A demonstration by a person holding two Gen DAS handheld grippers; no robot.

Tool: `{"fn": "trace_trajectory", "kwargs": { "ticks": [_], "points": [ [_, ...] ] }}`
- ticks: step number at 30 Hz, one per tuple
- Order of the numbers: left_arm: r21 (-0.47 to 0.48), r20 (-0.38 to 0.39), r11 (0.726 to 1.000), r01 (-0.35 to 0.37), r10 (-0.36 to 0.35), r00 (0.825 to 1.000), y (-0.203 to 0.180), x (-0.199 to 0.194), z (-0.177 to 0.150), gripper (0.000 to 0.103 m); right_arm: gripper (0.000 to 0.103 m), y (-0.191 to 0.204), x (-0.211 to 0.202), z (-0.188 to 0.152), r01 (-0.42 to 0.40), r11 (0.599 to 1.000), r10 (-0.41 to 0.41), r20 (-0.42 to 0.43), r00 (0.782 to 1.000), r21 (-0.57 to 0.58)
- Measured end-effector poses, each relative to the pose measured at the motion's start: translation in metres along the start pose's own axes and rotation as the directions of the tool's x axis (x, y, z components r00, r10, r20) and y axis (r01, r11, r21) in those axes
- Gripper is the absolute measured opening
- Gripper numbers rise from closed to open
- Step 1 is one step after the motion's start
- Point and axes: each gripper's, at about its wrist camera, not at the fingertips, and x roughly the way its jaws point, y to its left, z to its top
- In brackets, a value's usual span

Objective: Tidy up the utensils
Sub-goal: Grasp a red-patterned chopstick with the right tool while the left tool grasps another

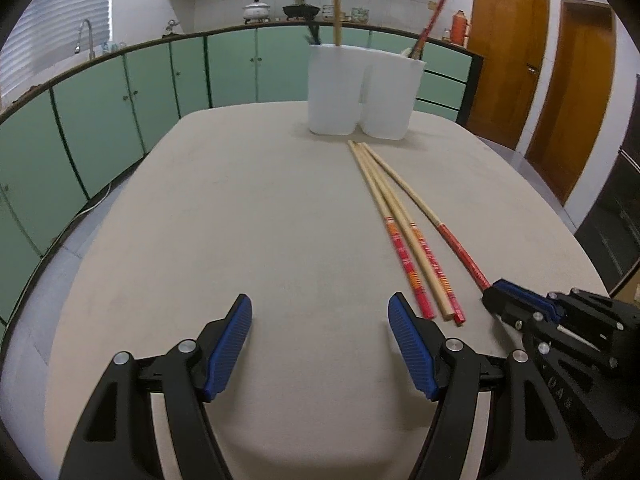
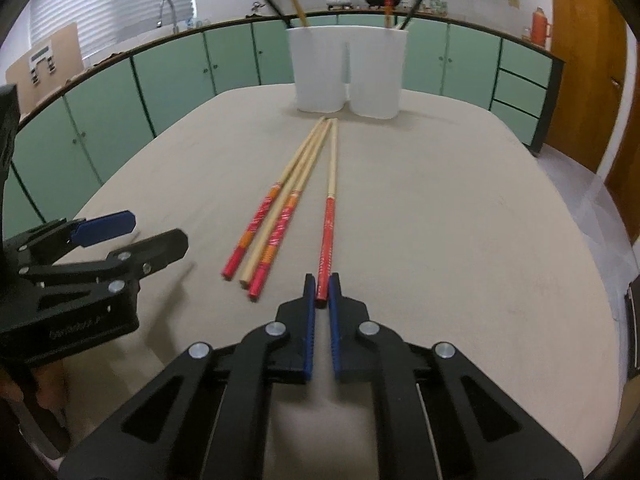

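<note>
The right gripper (image 2: 322,290) was clamped on the red end of one chopstick (image 2: 329,216) for lifting toward the white holder (image 2: 347,72) at the worktop's (image 2: 440,220) far edge, while the left gripper (image 1: 320,312) waited with jaws apart.

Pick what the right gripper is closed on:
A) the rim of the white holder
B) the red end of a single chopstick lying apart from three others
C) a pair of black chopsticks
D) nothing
B: the right gripper pinches the red end of the lone chopstick, beside the three other chopsticks.
</note>
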Motion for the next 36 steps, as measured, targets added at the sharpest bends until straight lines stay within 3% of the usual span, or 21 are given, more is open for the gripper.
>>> {"fn": "trace_trajectory", "kwargs": {
  "ticks": [6,13,16,19,22,25,31,36],
  "points": [
    [0.029,-0.017,0.999,0.034,-0.033,0.999,-0.019,0.006,0.001,0.069,0.005,-0.024,-0.007,-0.003,0.033,0.998,-0.033,0.006,0.999,0.059],
    [0.047,-0.038,0.999,0.026,-0.024,0.999,-0.030,0.013,0.002,0.068,0.005,-0.038,-0.010,-0.007,0.045,0.995,-0.046,0.015,0.999,0.087],
    [0.052,-0.045,0.999,0.015,-0.013,0.999,-0.031,0.016,0.002,0.062,0.005,-0.039,-0.009,-0.009,0.040,0.995,-0.041,0.014,0.999,0.093],
    [0.059,-0.041,0.998,0.010,-0.007,0.999,-0.033,0.017,0.002,0.050,0.005,-0.040,-0.011,-0.009,0.034,0.995,-0.036,0.017,0.999,0.096],
    [0.067,-0.034,0.998,0.008,-0.005,0.999,-0.035,0.016,0.002,0.032,0.005,-0.041,-0.013,-0.009,0.031,0.995,-0.033,0.022,0.999,0.100],
    [0.064,-0.032,0.998,0.015,-0.013,0.999,-0.034,0.016,0.002,0.008,0.005,-0.041,-0.014,-0.009,0.028,0.994,-0.031,0.023,0.999,0.103],
    [0.063,-0.022,0.998,0.025,-0.024,0.999,-0.034,0.010,0.004,0.006,0.005,-0.040,-0.020,-0.006,0.034,0.995,-0.038,0.043,0.998,0.091],
    [0.073,0.043,0.997,0.016,-0.020,0.999,-0.035,-0.011,0.014,0.006,0.005,-0.039,-0.030,0.001,0.037,0.996,-0.043,0.079,0.996,0.080]
  ]
}}
